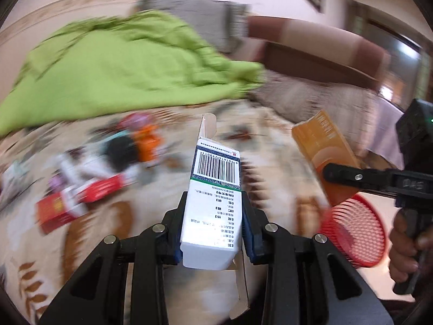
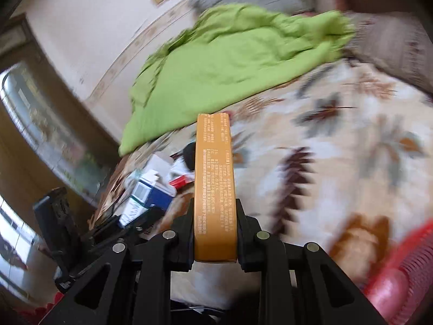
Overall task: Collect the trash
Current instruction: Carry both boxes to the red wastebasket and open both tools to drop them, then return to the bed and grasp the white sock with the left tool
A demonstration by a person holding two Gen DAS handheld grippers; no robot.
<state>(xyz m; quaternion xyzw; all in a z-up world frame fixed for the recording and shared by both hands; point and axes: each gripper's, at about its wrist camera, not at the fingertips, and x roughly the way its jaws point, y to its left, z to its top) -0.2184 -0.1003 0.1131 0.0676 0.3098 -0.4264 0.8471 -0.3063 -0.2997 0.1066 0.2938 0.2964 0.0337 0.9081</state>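
The left tool [image 1: 213, 216] was clamped on a white carton [image 1: 213, 189] with a barcode on its upper face, its end flap open, held clear above the bed [image 1: 270, 140]. The right tool [image 2: 215, 224] was clamped on a narrow orange box [image 2: 213, 178], likewise lifted off the patterned bedspread. In the left wrist view the orange box showed at the right, gripped by the other tool just above a red slatted basket [image 1: 351, 233], which looked like the place for the rubbish; the hand [image 1: 406, 246] holding that tool showed at the edge.

Judged from this, the job was partly under way: two pieces were picked up and seemingly on their way to the basket, neither yet dropped in. Whether the basket held anything could not be told from the blurred views. Plenty remained: a scatter of small boxes [image 1: 81, 189], red, white, blue and orange, lay on the bedspread near the green blanket [image 1: 121, 67], well apart from the basket, waiting for further trips.
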